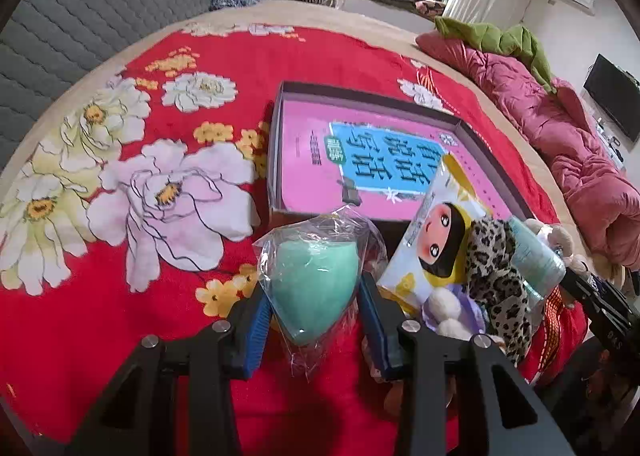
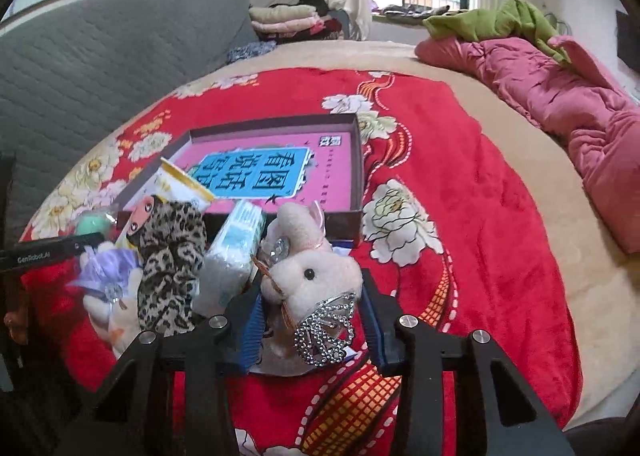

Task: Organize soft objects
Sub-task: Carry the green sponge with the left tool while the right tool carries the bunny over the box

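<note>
Right now the left hand-held gripper (image 1: 316, 320) is squeezing the bagged teal sponge (image 1: 316, 288), jaws roughly half-closed, blue pads pressing both sides through the clear wrap. The sponge is sitting just in front of the box (image 1: 280, 160), off its near-left corner, over the red blanket (image 1: 120, 336). Grip is biting the foam body and not just loose film, which is good; I'd judge extra squeeze is only deforming it.

Between the two grippers, in front of the box's near wall, the clutter is crowding in: doll-print pack (image 1: 436, 240), leopard scrunchie (image 1: 496, 280), pale blue tissue pack (image 2: 236, 248), lilac plush bit (image 2: 108, 272). Both lifts are needing to go straight up first so nothing is dragging along.

The right hand-held gripper (image 2: 312, 328) is clamping the pink plush bunny (image 2: 312, 276) at the head, jaws about half-closed, just in front of the box's near-right corner. The beaded tiara (image 2: 326, 330) is hanging loose below the pads, so it's looking likely to snag on the box wall; clear the rim high, then lower into the open pink interior.
</note>
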A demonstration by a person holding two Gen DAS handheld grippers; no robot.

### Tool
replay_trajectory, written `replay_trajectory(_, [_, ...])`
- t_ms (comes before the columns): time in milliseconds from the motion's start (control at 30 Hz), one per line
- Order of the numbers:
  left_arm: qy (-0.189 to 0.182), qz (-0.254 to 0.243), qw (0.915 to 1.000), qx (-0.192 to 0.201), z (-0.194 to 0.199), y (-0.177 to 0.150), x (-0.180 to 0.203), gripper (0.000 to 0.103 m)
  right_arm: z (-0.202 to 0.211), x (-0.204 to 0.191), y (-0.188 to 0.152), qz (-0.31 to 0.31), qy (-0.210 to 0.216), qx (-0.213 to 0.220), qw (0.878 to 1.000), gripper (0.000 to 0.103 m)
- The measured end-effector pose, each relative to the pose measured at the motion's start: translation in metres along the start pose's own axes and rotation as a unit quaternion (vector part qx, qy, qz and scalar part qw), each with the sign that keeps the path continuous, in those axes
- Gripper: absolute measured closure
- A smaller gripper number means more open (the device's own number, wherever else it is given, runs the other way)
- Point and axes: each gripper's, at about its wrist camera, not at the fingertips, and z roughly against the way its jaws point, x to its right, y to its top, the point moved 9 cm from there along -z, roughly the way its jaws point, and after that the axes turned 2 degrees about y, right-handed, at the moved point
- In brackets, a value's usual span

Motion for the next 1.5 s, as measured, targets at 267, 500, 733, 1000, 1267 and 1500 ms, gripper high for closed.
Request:
replay_trajectory(267, [0.003, 0.006, 0.9995, 0.032, 0.015, 0.011, -0.002, 0.061, 0.011, 0.009, 0.01, -0.021, -0.001, 0.023, 1.0, 0.06])
replay_trajectory(500, [0.012, 0.018, 0.9986, 0.048, 0.02, 0.018, -0.008, 0.061, 0.018, 0.009, 0.021, -0.03, 0.01, 0.046, 0.998, 0.06])
replay_trajectory(733, [0.012, 0.017, 0.9985, 0.05, 0.016, 0.024, -0.002, 0.061, 0.012, 0.01, 0.037, -0.04, 0.02, 0.057, 0.997, 0.06])
replay_trajectory(1000, [0.019, 0.004, 0.9982, 0.057, 0.007, 0.04, 0.009, 0.061, -0.003, 0.005, 0.062, -0.032, 0.024, 0.075, 0.996, 0.06])
replay_trajectory(1267, [0.009, 0.014, 0.9988, 0.046, -0.01, 0.051, 0.013, 0.061, -0.023, 0.0, 0.08, -0.029, 0.033, 0.076, 0.996, 0.06])
replay_trajectory(1500, [0.022, 0.012, 0.9989, 0.041, -0.029, 0.064, 0.012, 0.061, -0.048, 0.004, 0.092, -0.022, 0.031, 0.065, 0.997, 0.06])
